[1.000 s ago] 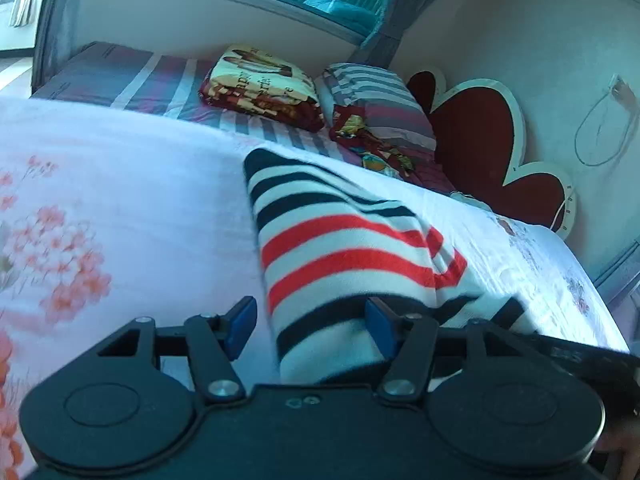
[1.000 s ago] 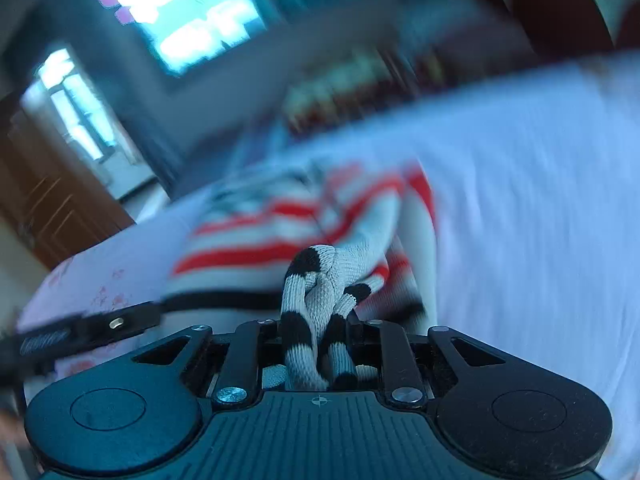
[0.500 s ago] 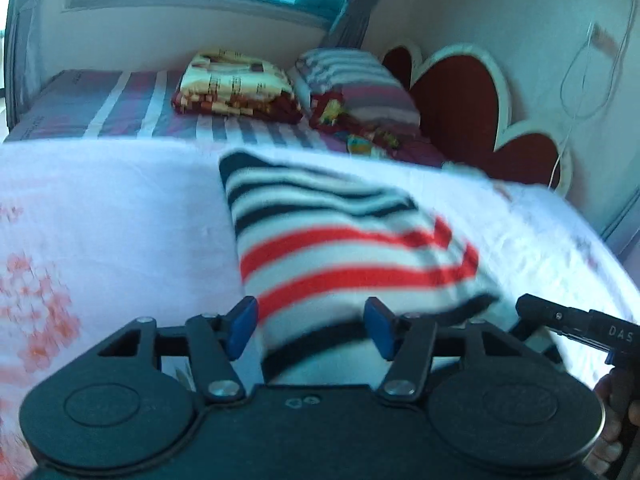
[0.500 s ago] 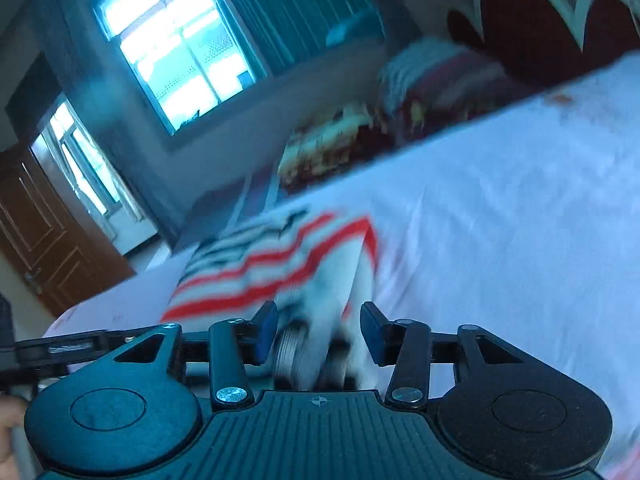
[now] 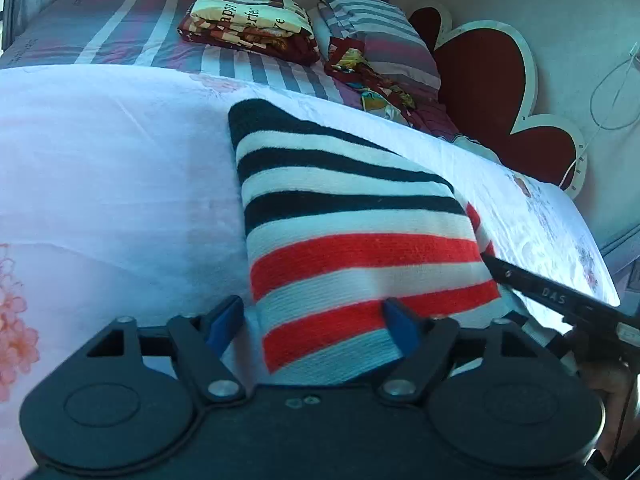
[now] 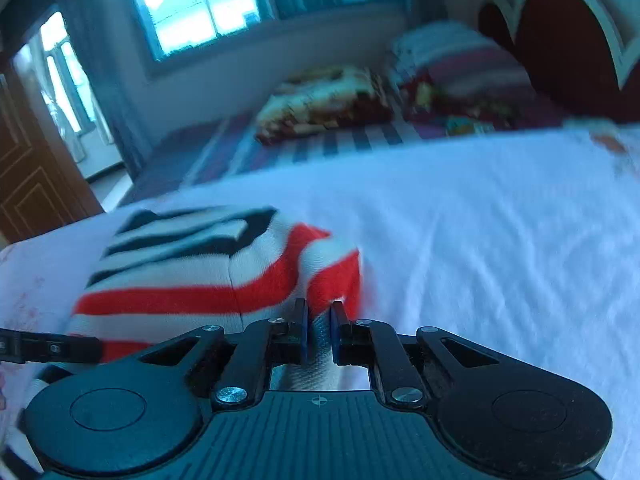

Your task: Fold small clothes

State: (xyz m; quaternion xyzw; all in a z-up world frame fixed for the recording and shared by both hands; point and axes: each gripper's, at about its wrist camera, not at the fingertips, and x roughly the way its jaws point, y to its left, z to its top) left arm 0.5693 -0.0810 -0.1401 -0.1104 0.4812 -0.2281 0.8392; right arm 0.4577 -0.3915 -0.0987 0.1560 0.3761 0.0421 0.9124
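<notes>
A knit garment (image 5: 352,216) striped black, white and red lies folded on the white floral bed sheet (image 5: 100,160). My left gripper (image 5: 312,320) hovers at its near edge. Its jaws are opening; the left pad stands off the garment's side and the right pad over the red stripes, neither pressing. In the right wrist view the garment (image 6: 192,276) lies left of centre. My right gripper (image 6: 318,320) is closing at the garment's near right corner, with a strip of its fabric pinched between the pads. The right gripper's finger (image 5: 540,292) reaches the garment's right edge.
A folded printed blanket (image 5: 248,20) and a striped pillow (image 5: 376,32) lie at the far end of the bed, beside a red heart-shaped headboard (image 5: 492,92). White sheet (image 6: 480,220) stretches right of the garment. A window (image 6: 192,0) and a wooden door (image 6: 32,168) stand beyond.
My left jaws have spread wider and the gripper has come in lower over the garment. My right gripper dropped the bunched knit, opened, then narrowed onto the garment's corner.
</notes>
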